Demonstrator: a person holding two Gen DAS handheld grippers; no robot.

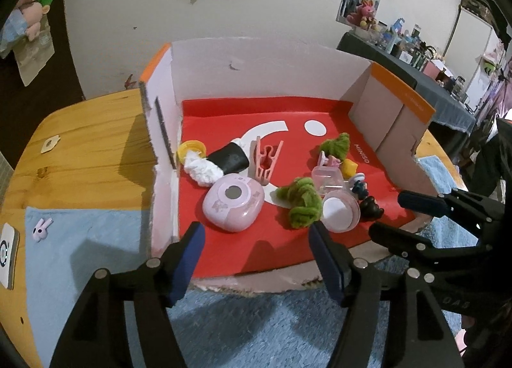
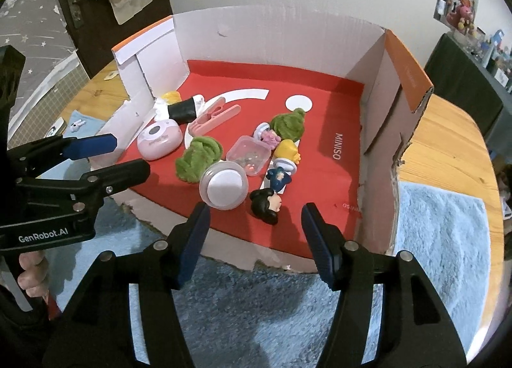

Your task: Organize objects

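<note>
An open cardboard box (image 1: 256, 61) with a red floor (image 2: 320, 105) holds small items: a pink earbud case (image 1: 233, 203) (image 2: 159, 140), two green fuzzy clumps (image 1: 302, 205) (image 2: 196, 158), a round clear capsule (image 1: 340, 211) (image 2: 224, 187), a pink clothes peg (image 1: 266, 160) (image 2: 214, 118), a black-haired toy head (image 2: 266, 205) and a yellow toy (image 2: 287, 150). My left gripper (image 1: 257, 241) is open and empty at the box's near edge. My right gripper (image 2: 254, 230) is open and empty at the near edge, in front of the toy head.
The box sits on a wooden table (image 1: 86, 150) with a blue fuzzy mat (image 2: 438, 233). A small pink earbud (image 1: 41, 229) and a white device (image 1: 8, 254) lie at the left. A dark side table with clutter (image 1: 400, 48) stands at the right.
</note>
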